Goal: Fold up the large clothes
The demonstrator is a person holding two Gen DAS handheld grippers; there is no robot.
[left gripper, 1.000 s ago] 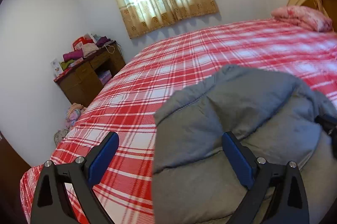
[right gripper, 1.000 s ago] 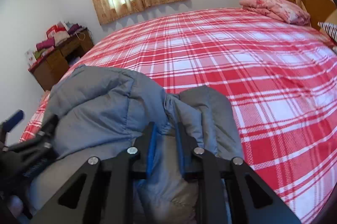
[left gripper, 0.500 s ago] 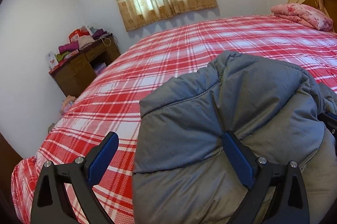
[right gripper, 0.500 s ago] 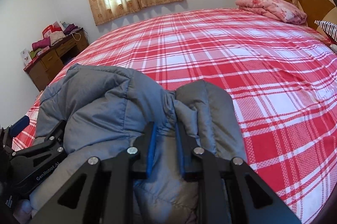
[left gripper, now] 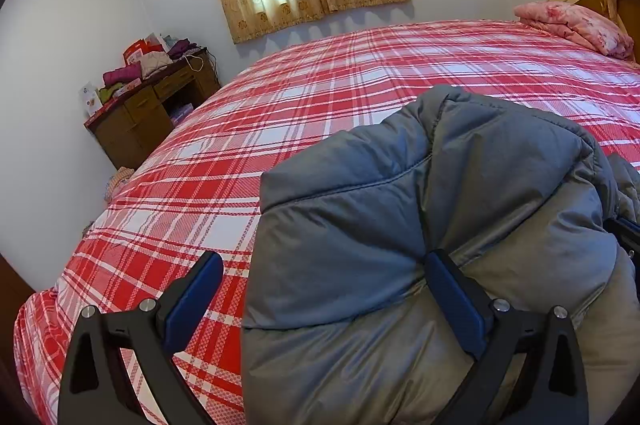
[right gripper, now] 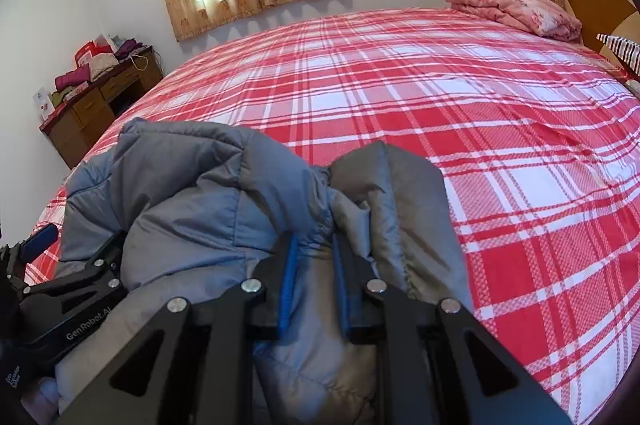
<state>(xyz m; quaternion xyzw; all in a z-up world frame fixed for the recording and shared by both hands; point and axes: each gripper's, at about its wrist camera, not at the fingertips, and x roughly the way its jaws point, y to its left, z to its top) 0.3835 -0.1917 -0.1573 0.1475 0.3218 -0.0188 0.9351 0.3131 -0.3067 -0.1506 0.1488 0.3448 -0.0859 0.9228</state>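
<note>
Between my right gripper pads, a pinch of the grey puffer jacket on the plaid bed; left gripper gapes wide, one pad denting it. I close left before lifting, keep edges level.

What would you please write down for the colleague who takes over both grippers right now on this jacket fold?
Right gripper: shut on a ridge of the grey padded jacket.
Left gripper: open, fingers wide; one presses the jacket's top, the other is over the red plaid bedspread.
Jacket: bunched at the near edge of the bed.
Done: partly gathered.
Left: flatten, finish folding.
</note>
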